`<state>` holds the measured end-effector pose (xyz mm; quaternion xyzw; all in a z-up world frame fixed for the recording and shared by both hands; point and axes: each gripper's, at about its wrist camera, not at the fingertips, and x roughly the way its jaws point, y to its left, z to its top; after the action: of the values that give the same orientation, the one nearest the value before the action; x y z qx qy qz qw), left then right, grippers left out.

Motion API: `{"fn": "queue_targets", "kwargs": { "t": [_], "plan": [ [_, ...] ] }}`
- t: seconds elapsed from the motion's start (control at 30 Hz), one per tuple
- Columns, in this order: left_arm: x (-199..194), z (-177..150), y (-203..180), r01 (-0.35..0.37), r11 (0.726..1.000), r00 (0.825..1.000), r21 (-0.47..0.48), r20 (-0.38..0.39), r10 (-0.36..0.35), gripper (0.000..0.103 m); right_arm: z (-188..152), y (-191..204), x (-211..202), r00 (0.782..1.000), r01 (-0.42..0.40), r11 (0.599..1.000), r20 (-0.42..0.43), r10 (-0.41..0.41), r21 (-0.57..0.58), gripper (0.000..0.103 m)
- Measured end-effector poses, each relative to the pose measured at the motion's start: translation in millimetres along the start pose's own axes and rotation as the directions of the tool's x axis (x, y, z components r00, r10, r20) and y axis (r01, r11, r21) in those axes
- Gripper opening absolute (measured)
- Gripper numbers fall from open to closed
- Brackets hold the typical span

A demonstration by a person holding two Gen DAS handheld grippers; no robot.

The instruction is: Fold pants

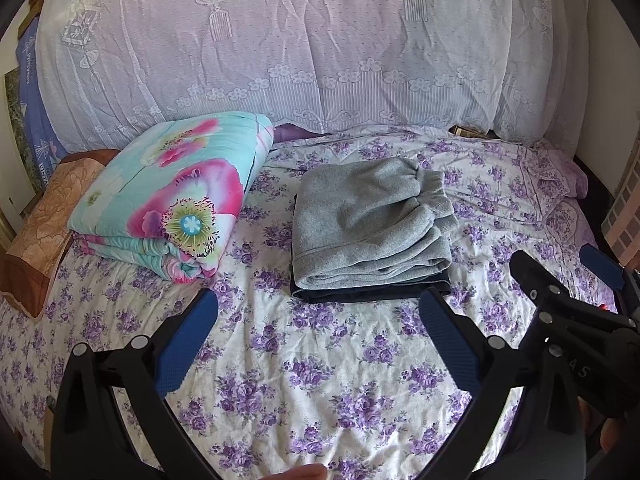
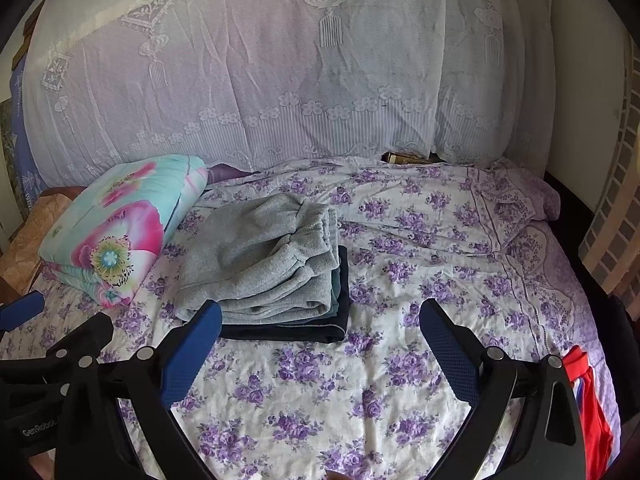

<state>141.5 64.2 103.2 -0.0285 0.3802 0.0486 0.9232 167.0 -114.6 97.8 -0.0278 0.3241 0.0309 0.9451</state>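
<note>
OK, grey pants [image 1: 368, 220] folded, lying on a dark folded garment [image 1: 372, 290] mid-bed, just right of the floral quilt [image 1: 168, 196]. Left gripper [image 1: 320, 344] and right gripper [image 2: 320, 352] both wide open, empty, over the bedsheet [image 1: 320, 380], short of the stack.

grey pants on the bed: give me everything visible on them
The grey pants look like soft fleece or knit, folded into a compact stack of several layers with a gathered, ribbed elastic band bunched at the far right corner. They lie flat on top of a darker navy folded garment, which juts out at the near and right edges, on the floral sheet. The folded floral quilt lies to their left, apart. Neither gripper touches them.
</note>
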Motion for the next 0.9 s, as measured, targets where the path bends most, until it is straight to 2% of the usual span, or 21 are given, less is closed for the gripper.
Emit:
{"fn": "queue_targets", "kwargs": {
  "t": [0.9],
  "plan": [
    [7.8, 3.6, 1.7, 0.01, 1.0, 1.0, 0.009, -0.013, -0.01, 0.098, -1.2, -0.5, 6.5, 1.0, -0.006, 1.0, -0.009, 0.006, 0.0, 0.1]
  ]
}}
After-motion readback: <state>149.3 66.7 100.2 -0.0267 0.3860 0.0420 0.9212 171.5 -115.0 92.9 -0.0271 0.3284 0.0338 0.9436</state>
